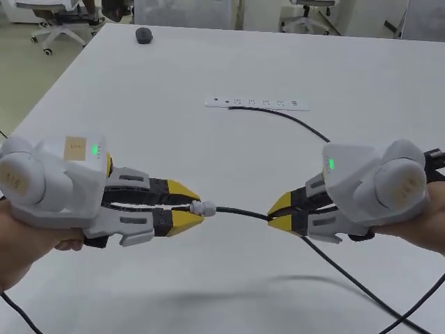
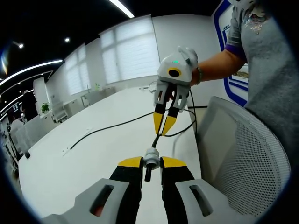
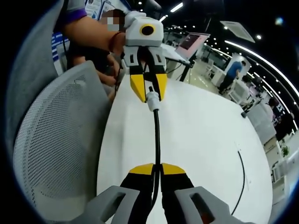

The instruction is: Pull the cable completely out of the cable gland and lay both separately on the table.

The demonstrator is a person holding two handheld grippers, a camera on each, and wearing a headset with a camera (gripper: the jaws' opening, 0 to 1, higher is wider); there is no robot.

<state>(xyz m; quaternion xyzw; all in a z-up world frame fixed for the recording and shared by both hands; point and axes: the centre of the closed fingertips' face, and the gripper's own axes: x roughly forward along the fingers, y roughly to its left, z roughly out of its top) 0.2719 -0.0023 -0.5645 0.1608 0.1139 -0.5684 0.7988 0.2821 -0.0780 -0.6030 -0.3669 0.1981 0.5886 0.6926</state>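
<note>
Left claw (image 1: 197, 207) pinches the gland (image 1: 204, 207) while right claw (image 1: 272, 213) pinches the cable (image 1: 240, 211) just right of it, above the tabletop (image 1: 208, 153), seemingly braced to pull them apart.

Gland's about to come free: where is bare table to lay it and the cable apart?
Bare: the table between the power strip and the left gripper holding the cable gland, and the far stretch beyond the strip. Crowded: near right, where cable trails past the right gripper beside the strip's lead.
</note>
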